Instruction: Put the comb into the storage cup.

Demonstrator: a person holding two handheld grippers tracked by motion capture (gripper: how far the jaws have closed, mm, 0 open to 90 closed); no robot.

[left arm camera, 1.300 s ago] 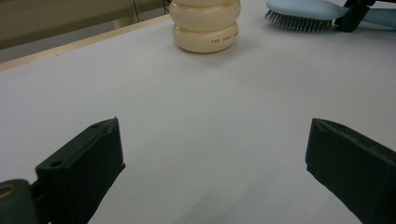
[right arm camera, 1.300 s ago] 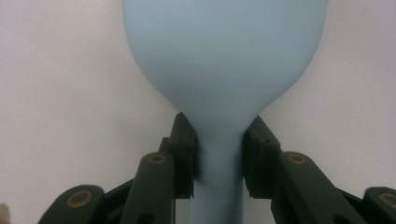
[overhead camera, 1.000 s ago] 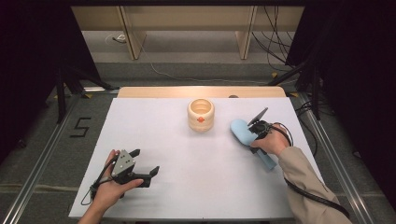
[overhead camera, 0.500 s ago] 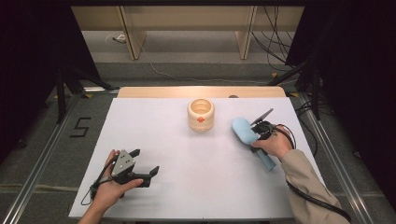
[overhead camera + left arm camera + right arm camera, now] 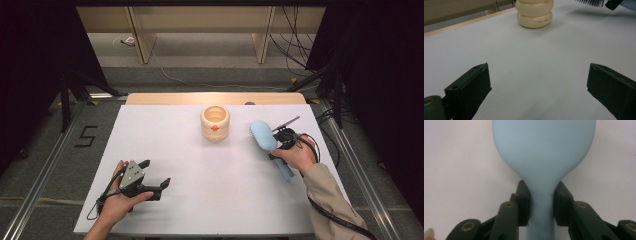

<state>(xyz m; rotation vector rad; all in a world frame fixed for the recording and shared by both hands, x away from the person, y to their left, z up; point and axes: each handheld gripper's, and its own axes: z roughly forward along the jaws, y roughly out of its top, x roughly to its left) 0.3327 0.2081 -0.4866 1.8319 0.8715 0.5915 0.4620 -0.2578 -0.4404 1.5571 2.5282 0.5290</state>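
White table [image 5: 200, 165]: blue brush [image 5: 543, 150] neck clamped between right gripper [image 5: 541, 203] fingers.

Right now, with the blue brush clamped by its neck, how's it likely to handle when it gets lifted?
The blue brush looks like rigid moulded plastic, so it should stay stiff. The right gripper pinches its narrow neck below a wide head, so it is probably head-heavy and may pivot. Its smooth surface could slip a little between the pads.

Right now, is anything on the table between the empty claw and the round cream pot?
No. In the left gripper view, bare white table stretches from the open left claw to the cream pot.
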